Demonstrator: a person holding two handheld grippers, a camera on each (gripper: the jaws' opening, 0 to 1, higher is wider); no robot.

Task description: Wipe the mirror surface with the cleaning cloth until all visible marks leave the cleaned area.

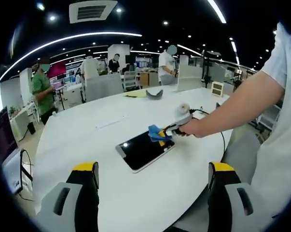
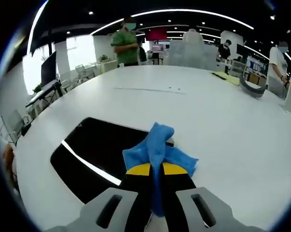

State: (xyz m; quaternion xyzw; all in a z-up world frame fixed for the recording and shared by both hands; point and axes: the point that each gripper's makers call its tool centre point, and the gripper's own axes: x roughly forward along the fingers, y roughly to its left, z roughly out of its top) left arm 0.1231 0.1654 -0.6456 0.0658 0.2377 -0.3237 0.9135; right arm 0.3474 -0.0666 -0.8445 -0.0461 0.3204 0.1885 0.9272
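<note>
The mirror (image 1: pixel 145 150) lies flat on the white tabletop (image 1: pixel 87 130), a dark rounded rectangle near the middle of the table in the left gripper view. At the left of that view the left claw (image 1: pixel 152 181) hangs above the near table edge with its jaws wide apart and nothing between them, well apart from the mirror. Further right, the blue cleaning cloth (image 1: pixel 157 133) rests on the mirror's far right corner, carried there by the right claw (image 1: pixel 170 131) in the person's hand.

In the right gripper view the mirror (image 2: pixel 94 152) spreads to the left, dark and glossy, with a bright ceiling light reflected as a streak across it. To its right the right claw (image 2: pixel 156 170) has its jaws pinched tight on the cleaning cloth (image 2: pixel 157 145), which bunches over the mirror's near edge.

No marks can be made out on the glass in either view, so how much is already clean cannot be told. Judging by the cloth sitting at one corner, most of the surface likely remains to be wiped.
</note>
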